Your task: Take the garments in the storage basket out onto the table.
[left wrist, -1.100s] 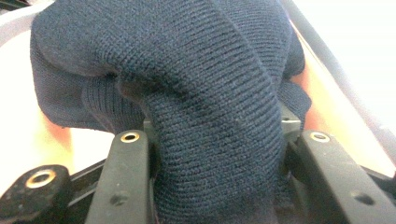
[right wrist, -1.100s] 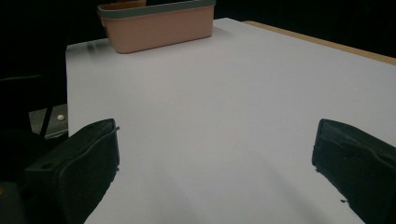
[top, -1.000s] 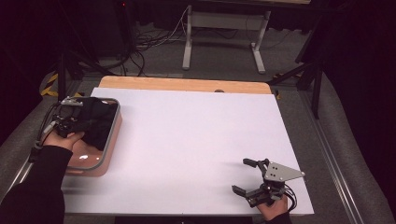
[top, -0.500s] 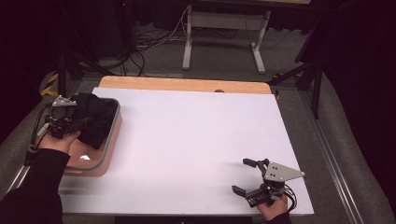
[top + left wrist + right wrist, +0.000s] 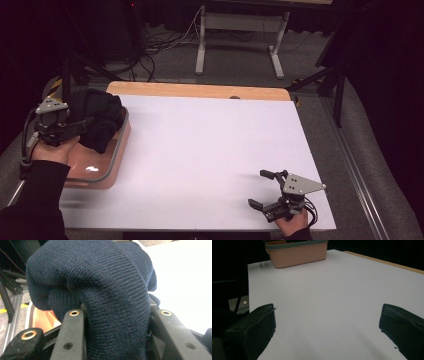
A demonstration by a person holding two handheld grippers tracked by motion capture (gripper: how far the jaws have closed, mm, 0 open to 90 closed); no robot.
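A dark navy knitted garment (image 5: 100, 116) hangs bunched over the far end of a salmon-pink basket (image 5: 116, 152) at the table's left edge. My left gripper (image 5: 82, 125) is shut on it from the left and holds it lifted above the basket. In the left gripper view the knit (image 5: 105, 290) bulges between the two black fingers (image 5: 72, 327), whose jaws have just been closing tighter on the cloth. My right gripper (image 5: 257, 188) rests near the front right corner of the white table (image 5: 210, 150), jaws spread wide with nothing between them (image 5: 327, 322).
The basket (image 5: 297, 252) stands at the far side of the table in the right gripper view. A wooden strip (image 5: 200, 91) runs along the table's back edge. Beyond it are a metal stand (image 5: 202, 45) and cables on the floor.
My left gripper has risen and drawn back to the left, pulling the dark garment up out of the basket into a bunch. The right gripper has stayed where it was.
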